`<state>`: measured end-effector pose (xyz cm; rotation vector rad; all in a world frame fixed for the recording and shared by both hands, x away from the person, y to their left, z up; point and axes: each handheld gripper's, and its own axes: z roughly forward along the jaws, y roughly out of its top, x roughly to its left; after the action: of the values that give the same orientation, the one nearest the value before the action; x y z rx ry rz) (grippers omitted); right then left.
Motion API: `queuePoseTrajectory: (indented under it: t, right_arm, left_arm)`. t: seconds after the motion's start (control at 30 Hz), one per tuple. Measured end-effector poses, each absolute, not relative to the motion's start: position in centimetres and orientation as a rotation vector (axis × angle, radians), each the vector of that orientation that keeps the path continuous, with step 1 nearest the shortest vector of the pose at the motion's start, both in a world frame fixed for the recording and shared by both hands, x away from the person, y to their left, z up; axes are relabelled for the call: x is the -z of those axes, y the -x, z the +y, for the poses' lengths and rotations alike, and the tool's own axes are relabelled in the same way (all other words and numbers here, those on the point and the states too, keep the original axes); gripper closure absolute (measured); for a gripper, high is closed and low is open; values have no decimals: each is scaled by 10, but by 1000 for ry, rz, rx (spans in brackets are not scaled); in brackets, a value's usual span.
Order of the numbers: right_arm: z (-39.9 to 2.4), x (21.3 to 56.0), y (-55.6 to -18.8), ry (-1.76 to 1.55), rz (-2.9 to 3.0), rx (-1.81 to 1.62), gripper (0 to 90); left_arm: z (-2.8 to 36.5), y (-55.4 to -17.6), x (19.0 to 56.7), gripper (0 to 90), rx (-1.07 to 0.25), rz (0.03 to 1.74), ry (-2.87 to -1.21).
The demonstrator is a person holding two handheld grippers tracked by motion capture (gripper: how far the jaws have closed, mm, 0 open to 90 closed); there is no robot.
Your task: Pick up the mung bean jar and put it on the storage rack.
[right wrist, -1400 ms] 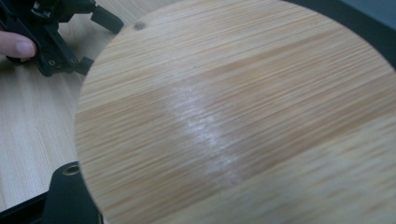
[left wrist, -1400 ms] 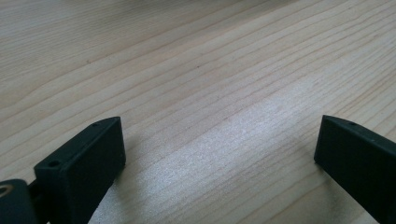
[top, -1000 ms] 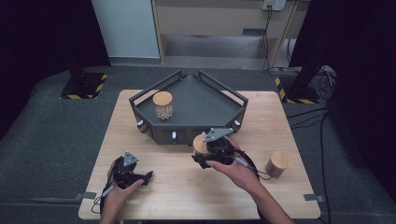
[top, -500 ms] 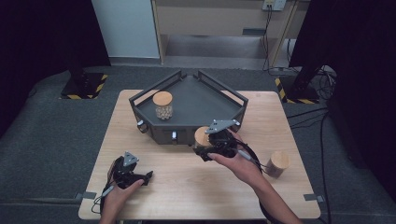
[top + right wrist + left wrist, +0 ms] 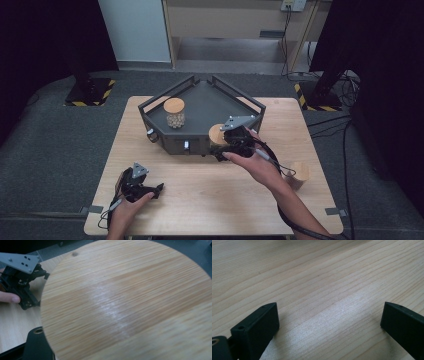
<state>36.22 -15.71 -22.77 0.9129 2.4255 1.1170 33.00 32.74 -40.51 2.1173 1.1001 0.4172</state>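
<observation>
Three wooden-lidded jars are in sight: one stands in the dark tray (image 5: 200, 100) near its left wall, one (image 5: 299, 174) stands near the table's (image 5: 200, 200) right edge, and one jar (image 5: 218, 135) is pinched in the right gripper (image 5: 223, 145) at the tray's front wall. Two grippers are in hand. The left gripper (image 5: 150, 191) rests near the table's front left corner, jaws spread with nothing between them.
</observation>
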Motion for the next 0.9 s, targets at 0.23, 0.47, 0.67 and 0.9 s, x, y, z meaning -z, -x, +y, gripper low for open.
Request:
queuePoseTrajectory:
  t: [0.23, 0.47, 0.67, 0.9]
  right_arm:
    - [-158, 221, -370, -928, 2412, -1125, 259]
    - [-157, 214, -377, -932, 2402, -1122, 259]
    - [-156, 209, -383, -937, 2397, -1116, 259]
    - [-155, 204, -392, -951, 2388, -1107, 259]
  left_arm:
    - [327, -330, 405, 3, -417, 1100, -2117]
    - [327, -330, 405, 3, -418, 1101, -2117]
    - [327, -329, 405, 3, -420, 1106, -2116]
    - [326, -328, 405, 2, -424, 1116, -2113]
